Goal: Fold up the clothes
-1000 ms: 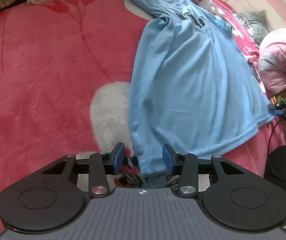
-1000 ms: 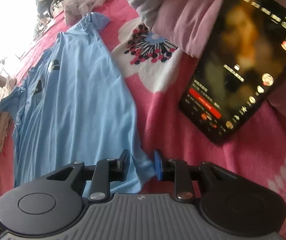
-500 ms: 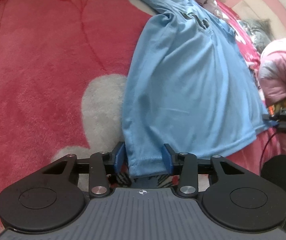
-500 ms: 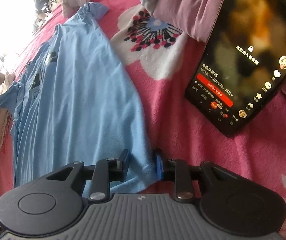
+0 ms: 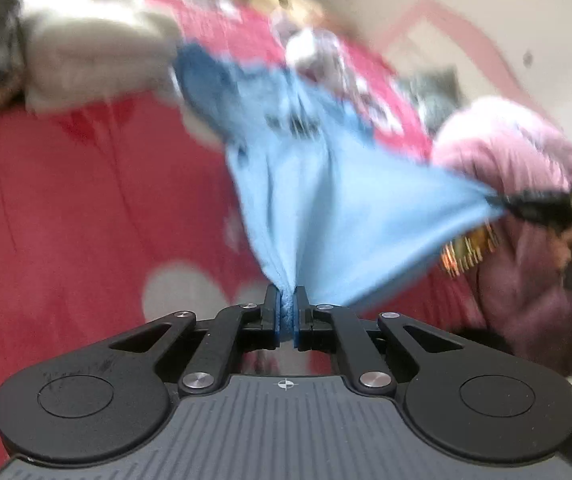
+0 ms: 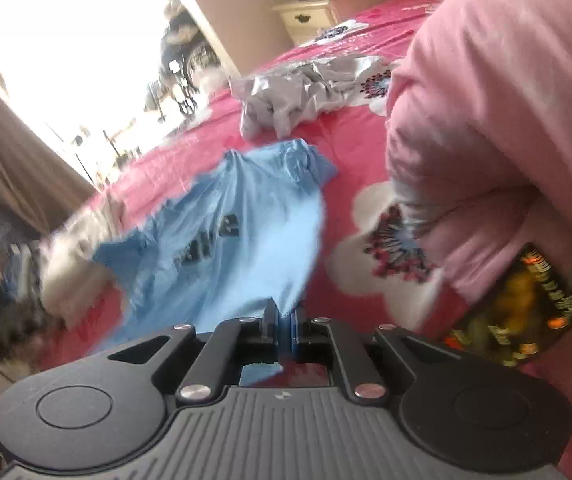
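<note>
Left gripper, black linkage with blue pads: clamped tight on a bunched corner of the light-blue short-sleeved T-shirt, fabric fanning upward and away from the pinch. Right gripper, same build: clenched on the opposite hem corner of the shirt, cloth pinched between the blue pads. Shirt raised at the near hem between the two grips, far end with sleeves trailing toward the red plush blanket with white flower shapes; whether that end touches the blanket cannot be told through the blur.

Left wrist view only: right gripper seen from outside at the shirt's far corner, hem stretched taut between both grips; pale beige folded bedding at the bed's far edge.

Right wrist view only: dark printed lettering on the shirt's chest; crumpled grey garment well beyond the shirt; lit smartphone against the person's pink quilted sleeve; cream bedside cabinet; bright window with brown curtain.
</note>
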